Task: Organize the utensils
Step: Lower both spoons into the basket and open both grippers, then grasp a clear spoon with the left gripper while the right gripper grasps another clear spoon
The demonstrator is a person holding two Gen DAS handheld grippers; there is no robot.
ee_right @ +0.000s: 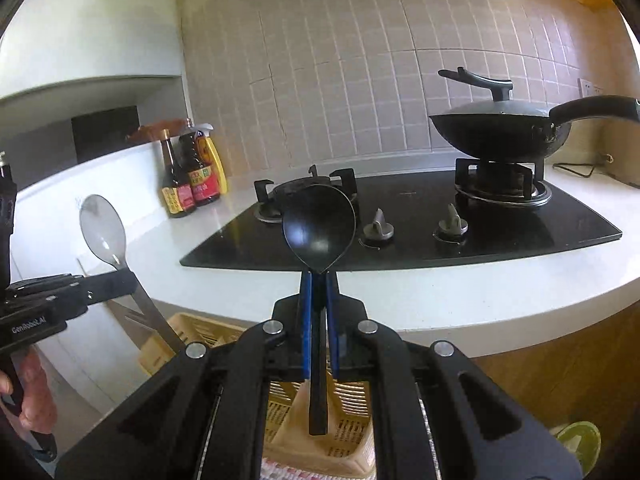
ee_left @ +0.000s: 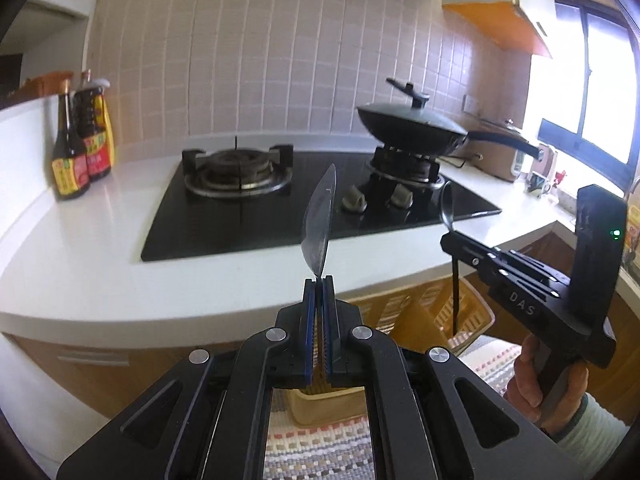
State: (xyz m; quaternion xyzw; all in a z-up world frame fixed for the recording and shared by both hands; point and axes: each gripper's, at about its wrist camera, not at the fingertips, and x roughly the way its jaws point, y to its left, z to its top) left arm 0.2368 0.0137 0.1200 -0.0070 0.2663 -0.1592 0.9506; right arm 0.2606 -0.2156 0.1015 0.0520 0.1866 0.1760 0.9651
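A: Where do things stand?

B: Each gripper carries a spoon, bowl upward, in front of the counter edge. The left gripper (ee_left: 319, 280) is clamped on the neck of a metal spoon (ee_right: 103, 232); the right gripper (ee_right: 319, 276) is clamped on a black spoon (ee_right: 320, 226), whose handle hangs down between the fingers over a yellow slotted basket (ee_right: 200, 334) below the white counter (ee_left: 100, 240).

A: What could go wrong?

B: Both grips sit high, just under the bowls, so most of each handle dangles free (a long lever on a thin neck). I'd guess a quick tilt lets a spoon pivot or slip in the pads. The two tools are also near each other, so lowering both together risks the handles knocking, or catching the basket's rim or dividers.

A: Anything you can't make out?

B: The basket is largely covered by the gripper bodies, so I can't tell its compartments or contents. The metal spoon's handle end is cut off behind the right gripper's frame.
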